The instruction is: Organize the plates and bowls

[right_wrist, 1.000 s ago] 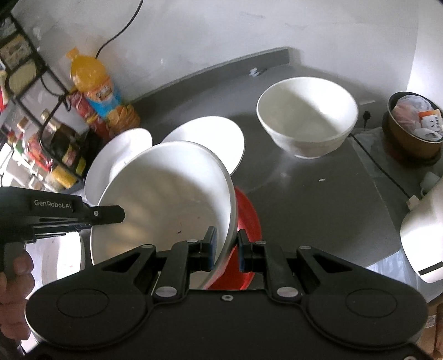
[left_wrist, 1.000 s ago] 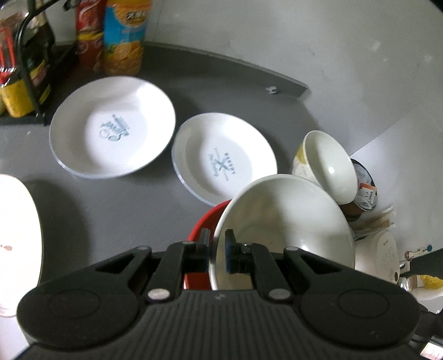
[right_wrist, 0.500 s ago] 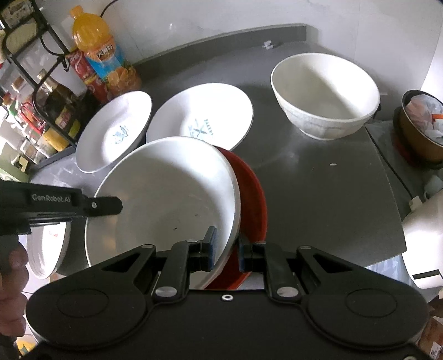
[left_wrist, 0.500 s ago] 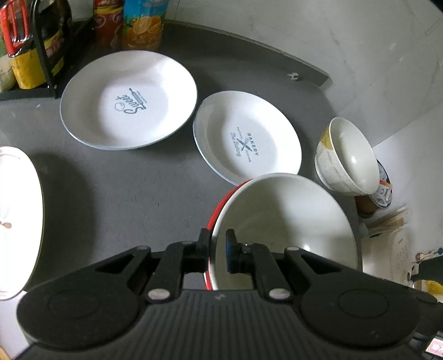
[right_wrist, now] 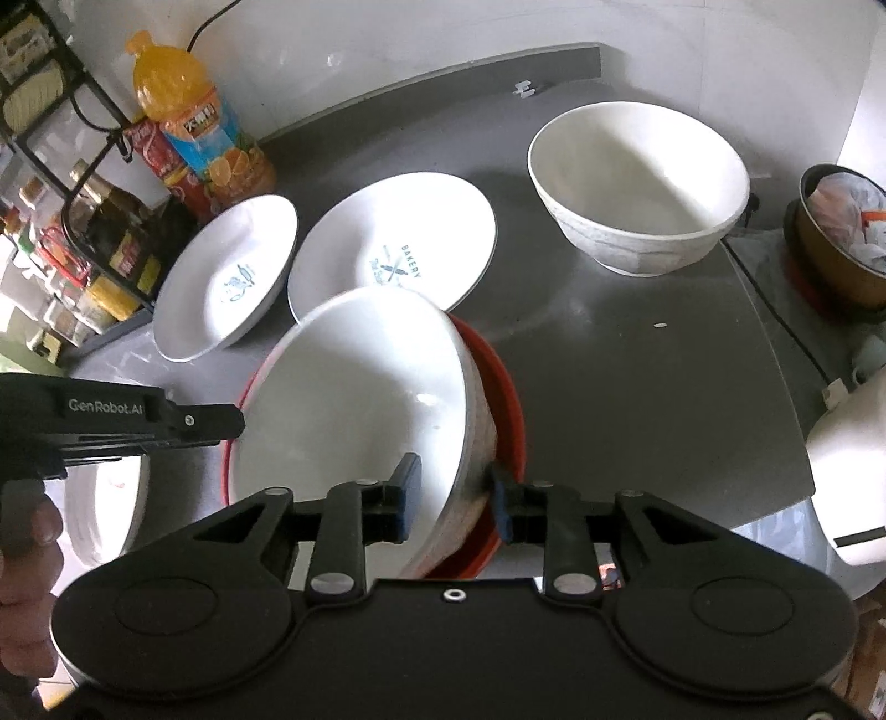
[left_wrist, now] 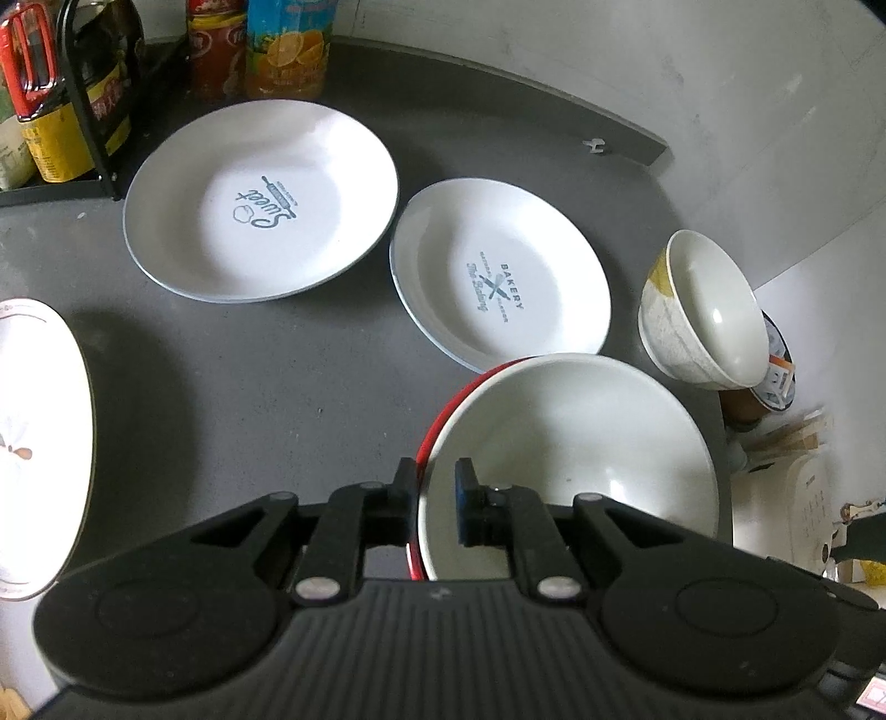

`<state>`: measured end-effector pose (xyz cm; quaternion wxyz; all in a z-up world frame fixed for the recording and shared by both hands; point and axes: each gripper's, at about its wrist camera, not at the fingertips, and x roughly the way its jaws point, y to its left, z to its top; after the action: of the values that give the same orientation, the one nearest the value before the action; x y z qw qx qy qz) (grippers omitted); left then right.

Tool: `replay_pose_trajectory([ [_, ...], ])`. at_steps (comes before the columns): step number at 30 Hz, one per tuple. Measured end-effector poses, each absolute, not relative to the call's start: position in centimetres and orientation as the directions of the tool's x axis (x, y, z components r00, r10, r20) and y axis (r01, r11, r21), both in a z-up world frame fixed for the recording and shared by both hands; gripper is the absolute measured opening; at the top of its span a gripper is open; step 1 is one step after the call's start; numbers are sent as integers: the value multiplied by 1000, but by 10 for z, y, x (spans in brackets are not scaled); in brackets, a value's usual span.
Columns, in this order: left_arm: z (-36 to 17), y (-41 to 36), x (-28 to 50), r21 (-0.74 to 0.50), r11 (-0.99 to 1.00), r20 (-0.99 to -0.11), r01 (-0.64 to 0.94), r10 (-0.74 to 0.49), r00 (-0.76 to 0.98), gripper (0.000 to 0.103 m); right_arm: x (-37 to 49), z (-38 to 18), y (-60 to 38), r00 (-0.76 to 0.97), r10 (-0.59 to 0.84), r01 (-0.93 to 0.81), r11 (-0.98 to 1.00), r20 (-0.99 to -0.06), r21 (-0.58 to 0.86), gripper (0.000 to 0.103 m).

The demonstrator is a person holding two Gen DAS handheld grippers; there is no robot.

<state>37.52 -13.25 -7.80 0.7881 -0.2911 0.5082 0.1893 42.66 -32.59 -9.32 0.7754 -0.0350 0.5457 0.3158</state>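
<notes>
A large white bowl rests tilted inside a red bowl on the grey counter. My left gripper is shut on the white bowl's left rim, with the red rim right beside it. My right gripper stands open, its fingers on either side of the white bowl's right rim with a gap around it. Behind are a "Sweet" plate, a "Bakery" plate and a patterned white bowl.
Another white plate lies at the counter's left edge. Juice bottles and a black rack of jars stand at the back left. A brown tub and a white appliance sit at the right.
Both grippers lowered the white bowl from a steep tilt down into the red bowl. The right gripper's fingers have spread apart off the rim.
</notes>
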Motion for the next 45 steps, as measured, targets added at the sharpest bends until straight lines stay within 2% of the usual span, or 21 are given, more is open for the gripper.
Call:
replay_pose_trajectory([
  [1, -76, -133, 376, -264, 763, -911, -590, 3, 412, 15, 426, -89, -328, 218, 462, -530, 796, -859, 294, 43],
  [2, -72, -134, 376, -259, 768, -911, -586, 7, 413, 24, 425, -86, -329, 236, 460, -533, 798, -856, 282, 54],
  [3, -70, -134, 376, -249, 771, -913, -586, 15, 409, 29, 424, -81, -330, 258, 462, -539, 798, -848, 271, 56],
  [5, -63, -136, 377, -225, 776, -914, -589, 42, 404, 44, 425, -74, -332, 271, 481, -550, 788, -834, 276, 57],
  [8, -53, -140, 381, -212, 794, -903, -570, 64, 425, 53, 431, -68, -337, 289, 493, -536, 793, -821, 289, 61],
  [12, -43, -143, 388, -213, 801, -894, -559, 71, 443, 59, 439, -63, -345, 322, 498, -508, 809, -805, 296, 63],
  [14, -40, -145, 392, -217, 804, -890, -553, 70, 451, 61, 444, -61, -350, 337, 500, -492, 816, -798, 304, 68],
  [17, -37, -149, 400, -221, 814, -884, -537, 65, 463, 63, 450, -60, -358, 368, 490, -467, 832, -790, 298, 72],
  [24, -31, -158, 425, -230, 836, -866, -498, 57, 497, 63, 468, -59, -376, 412, 459, -410, 865, -787, 290, 72],
  [35, -39, -176, 474, -288, 854, -849, -433, -18, 528, 63, 501, -69, -400, 452, 437, -325, 893, -778, 313, 71],
  [45, -58, -183, 518, -286, 872, -858, -397, -49, 510, 60, 542, -89, -411, 472, 436, -259, 899, -766, 353, 62],
])
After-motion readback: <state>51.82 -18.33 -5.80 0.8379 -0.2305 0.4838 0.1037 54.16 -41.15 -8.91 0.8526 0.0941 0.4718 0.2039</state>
